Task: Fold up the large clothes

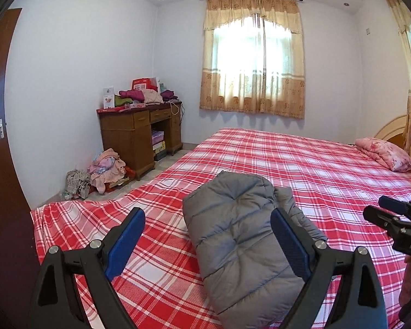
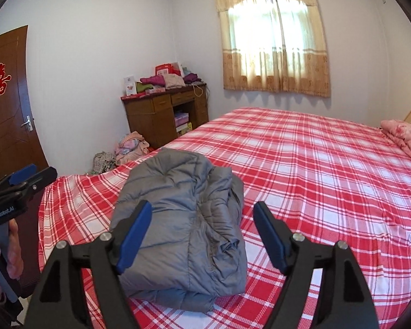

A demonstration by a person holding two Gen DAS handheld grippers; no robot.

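Observation:
A grey quilted jacket [image 1: 241, 235] lies folded into a compact bundle on the red plaid bed [image 1: 315, 170]. My left gripper [image 1: 208, 216] hovers above and behind it, open, with nothing touching its blue pads. In the right wrist view the same jacket [image 2: 183, 219] sits near the bed's front corner, and my right gripper [image 2: 202, 211] stands open over it, free of the fabric. Each gripper shows in the other's view: the right gripper [image 1: 383, 208] at the right edge, the left gripper [image 2: 38, 172] at the left edge, held by a hand [image 2: 2, 260].
A pink pillow [image 1: 383, 153] lies by the headboard at the right. A wooden desk [image 1: 139, 134] piled with clothes and boxes stands in the far corner, with clothes heaped on the floor [image 1: 104, 170] beside it. A brown door [image 2: 8, 115] is at the left, a curtained window [image 1: 252, 65] behind.

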